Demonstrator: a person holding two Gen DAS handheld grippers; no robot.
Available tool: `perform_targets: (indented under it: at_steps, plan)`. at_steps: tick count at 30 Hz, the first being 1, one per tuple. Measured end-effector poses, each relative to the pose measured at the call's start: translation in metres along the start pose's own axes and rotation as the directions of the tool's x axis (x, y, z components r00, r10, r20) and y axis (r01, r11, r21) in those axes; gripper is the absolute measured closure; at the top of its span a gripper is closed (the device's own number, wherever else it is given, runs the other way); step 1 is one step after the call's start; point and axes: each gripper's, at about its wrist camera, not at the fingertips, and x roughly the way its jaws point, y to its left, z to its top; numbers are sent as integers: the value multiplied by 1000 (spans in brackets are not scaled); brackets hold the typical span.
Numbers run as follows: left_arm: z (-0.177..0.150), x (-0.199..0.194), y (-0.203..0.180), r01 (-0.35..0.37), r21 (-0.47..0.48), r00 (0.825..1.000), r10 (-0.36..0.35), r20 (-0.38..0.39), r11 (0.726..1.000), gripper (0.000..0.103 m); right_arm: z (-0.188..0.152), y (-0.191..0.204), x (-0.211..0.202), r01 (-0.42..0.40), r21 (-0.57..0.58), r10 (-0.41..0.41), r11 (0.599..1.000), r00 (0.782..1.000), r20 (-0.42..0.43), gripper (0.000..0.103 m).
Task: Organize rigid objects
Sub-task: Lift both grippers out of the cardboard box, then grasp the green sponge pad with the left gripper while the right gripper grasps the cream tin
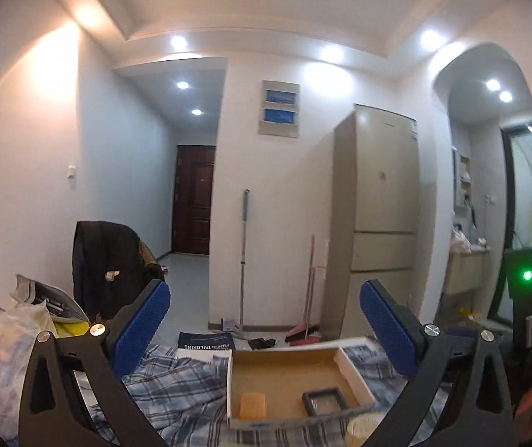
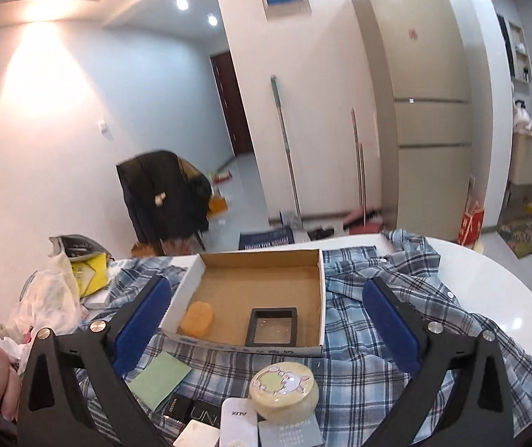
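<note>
On the white desk [image 2: 489,279], over a plaid shirt [image 2: 370,298], the cardboard box [image 2: 318,298] already holds an orange block [image 2: 197,318] and a small black frame [image 2: 273,326]. Still outside, nearer the camera: a round tin [image 2: 284,387], green card [image 2: 159,376], small cases (unclear). Left claw [image 1: 264,327] and right claw [image 2: 266,320] both released, empty
</note>
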Motion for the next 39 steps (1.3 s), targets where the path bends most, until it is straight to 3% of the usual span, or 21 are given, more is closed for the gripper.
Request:
perform_targets:
  at_steps: [6,10,16,18,22,26,28,29,30,32,34,37,39]
  plan:
    - [-18,-6,1,-43,49,999,44,-13,998,0,-22,10,-5,47,-96,-39,994,995,88,0]
    - [-41,16,6,-73,70,984,83,-156,995,0,-36,10,7,58,-127,-51,990,997,52,0]
    - [-72,37,11,-52,89,961,74,-267,995,0,-53,5,21,49,-152,-55,987,998,-39,0]
    - [-79,43,14,-29,78,949,52,-312,997,0,-55,4,21,57,-165,-65,985,997,-43,0]
    - [-95,64,15,22,120,897,33,-440,993,9,-56,0,22,72,-169,-82,983,995,-53,0]
    - [-105,68,23,39,84,876,6,-483,996,9,-57,-5,25,55,-141,-68,988,994,-84,0]
    - [-115,73,33,63,7,843,-49,-535,998,18,-58,-5,26,61,-138,-74,989,993,-91,0]
    - [-122,78,37,73,-28,819,-76,-568,997,35,-59,-6,27,63,-139,-77,988,993,-94,0]
    - [-130,84,41,77,-58,792,-96,-603,995,45,-59,-6,28,61,-139,-75,988,993,-95,0]
    - [-145,95,50,78,-120,729,-139,-670,990,50,-60,-5,29,57,-142,-72,988,992,-99,0]
    - [-159,103,58,67,-165,685,-165,-710,984,51,-60,-4,30,51,-148,-68,988,992,-109,0]
    - [-171,107,61,63,-173,640,-173,-749,983,51,-62,-3,31,50,-159,-70,986,991,-118,0]
    - [-174,105,58,74,-145,625,-159,-764,987,51,-62,-3,32,52,-162,-72,985,990,-121,0]
